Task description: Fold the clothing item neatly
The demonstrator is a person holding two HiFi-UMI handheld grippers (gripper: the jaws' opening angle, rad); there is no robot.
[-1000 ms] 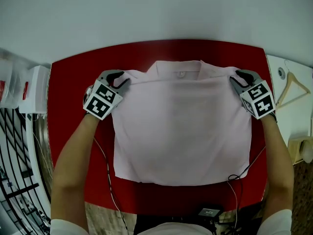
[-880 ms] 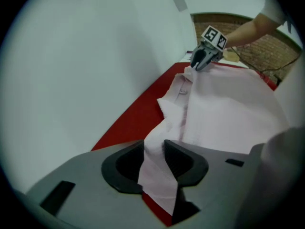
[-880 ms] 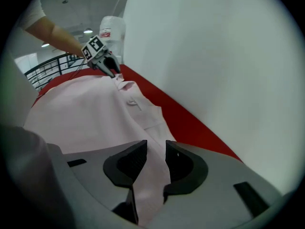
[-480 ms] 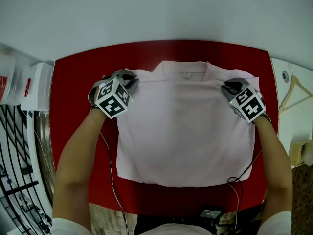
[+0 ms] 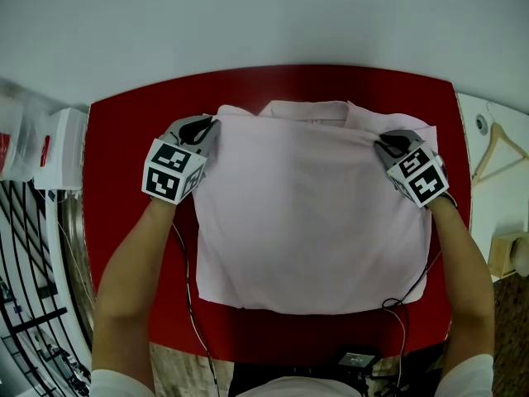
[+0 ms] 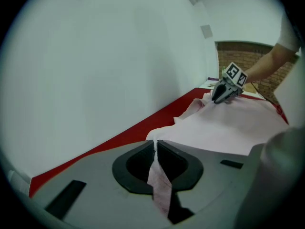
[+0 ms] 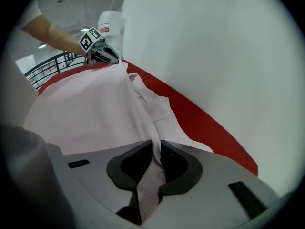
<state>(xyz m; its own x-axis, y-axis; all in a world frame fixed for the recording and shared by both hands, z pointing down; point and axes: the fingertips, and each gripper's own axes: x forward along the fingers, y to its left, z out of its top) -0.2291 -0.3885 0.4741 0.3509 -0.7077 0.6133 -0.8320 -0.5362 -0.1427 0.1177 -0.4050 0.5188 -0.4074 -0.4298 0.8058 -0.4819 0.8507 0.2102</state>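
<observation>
Head view: one pale pink fabric shirt (image 5: 310,213), flat on one red table (image 5: 124,164); two grippers, left gripper (image 5: 201,127) and right gripper (image 5: 388,144), at its collar-end corners.
Left gripper view: jaws, just closing, pinch one shirt edge.
Right gripper view: jaws, just closing, likewise clamp shirt fabric.

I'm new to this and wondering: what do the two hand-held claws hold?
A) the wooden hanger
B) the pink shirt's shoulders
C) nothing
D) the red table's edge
B: the left gripper and right gripper, jaws just closing, each pinch a shoulder of the pink shirt.
</observation>
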